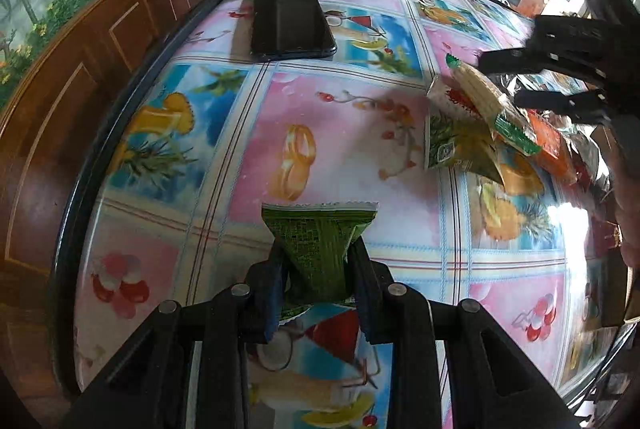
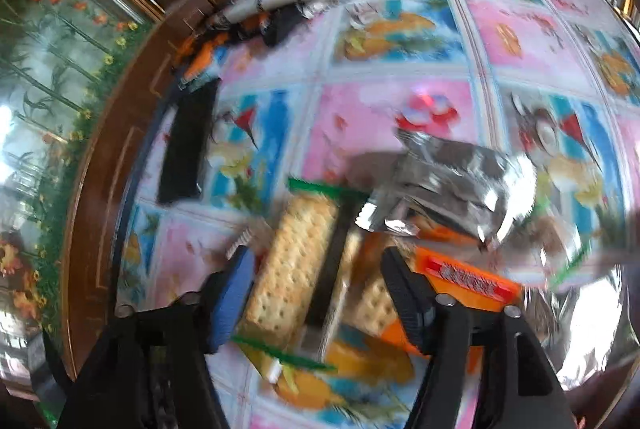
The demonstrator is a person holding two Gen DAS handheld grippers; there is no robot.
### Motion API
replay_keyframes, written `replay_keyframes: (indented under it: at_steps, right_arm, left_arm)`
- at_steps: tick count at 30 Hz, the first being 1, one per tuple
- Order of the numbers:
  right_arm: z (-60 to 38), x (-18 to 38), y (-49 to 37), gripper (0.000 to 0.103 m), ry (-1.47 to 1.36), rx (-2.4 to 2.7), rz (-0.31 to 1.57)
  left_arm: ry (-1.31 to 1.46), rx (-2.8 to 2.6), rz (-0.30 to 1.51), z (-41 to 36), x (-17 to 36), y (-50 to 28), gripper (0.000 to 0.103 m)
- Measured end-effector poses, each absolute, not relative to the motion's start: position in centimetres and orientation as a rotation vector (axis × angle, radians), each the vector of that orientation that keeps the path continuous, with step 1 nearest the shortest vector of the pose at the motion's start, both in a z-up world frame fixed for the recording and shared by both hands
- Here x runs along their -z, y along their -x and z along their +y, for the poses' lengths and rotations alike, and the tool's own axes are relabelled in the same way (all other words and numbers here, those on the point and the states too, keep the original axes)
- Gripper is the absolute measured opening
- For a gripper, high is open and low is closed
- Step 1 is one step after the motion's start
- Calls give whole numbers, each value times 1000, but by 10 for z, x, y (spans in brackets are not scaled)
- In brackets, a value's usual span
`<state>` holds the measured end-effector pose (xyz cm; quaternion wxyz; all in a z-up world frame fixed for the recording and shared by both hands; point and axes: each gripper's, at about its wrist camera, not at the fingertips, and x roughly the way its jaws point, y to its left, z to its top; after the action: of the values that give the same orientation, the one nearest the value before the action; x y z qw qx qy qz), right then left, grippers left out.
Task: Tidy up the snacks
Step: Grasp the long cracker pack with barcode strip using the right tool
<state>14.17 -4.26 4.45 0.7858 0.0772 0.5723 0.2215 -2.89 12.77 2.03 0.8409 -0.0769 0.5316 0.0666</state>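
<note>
Left jaws (image 1: 318, 261) clamp green packet (image 1: 318, 229); right jaws (image 2: 316, 285) gape.

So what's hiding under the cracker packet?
The cracker packet lies on a white-and-red packet and a green packet, with an orange packet beside it. What lies deeper in the pile stays covered.

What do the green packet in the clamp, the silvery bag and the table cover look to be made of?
Green packet: thin printed plastic film, probably; serrated sealed edge, crumpled between the left tool's pads.
Silvery bag: foil-like film; mirror-bright creases.
Table cover: glossy surface, perhaps vinyl or glass over a print; strong reflections.
</note>
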Motion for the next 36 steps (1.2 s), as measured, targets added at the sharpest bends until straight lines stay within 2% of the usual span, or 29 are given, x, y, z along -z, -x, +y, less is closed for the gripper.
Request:
replay_keyframes:
  at_steps: [5,6,7,8,22,30,36]
  right_arm:
    - [-21,-33,-143,73,-97,-499,1302]
    - [-18,-31,-139,68,-68,-501,1305]
    - [-16,-31,-134,52,-28,-488,1292]
    - [-17,-32,-129,51,-15,-495,1286]
    - [-91,-48,-17,50,-84,-568,1193]
    - [-119,-37,3,50,-92,-490,1207]
    - [-126,-35,11,50,-71,-456,1202]
  left_arm:
    - [145,-151,1121,125,-20,29,29]
    - [139,-153,1120,123,-20,29,29]
    - [138,-154,1117,123,-20,29,29]
    - [136,-154,1114,122,-20,28,29]
    - [67,-50,1105,85,-19,18,29]
    - [8,103,1103,36,-20,19,28]
    - [-3,130,1091,27,-24,20,28]
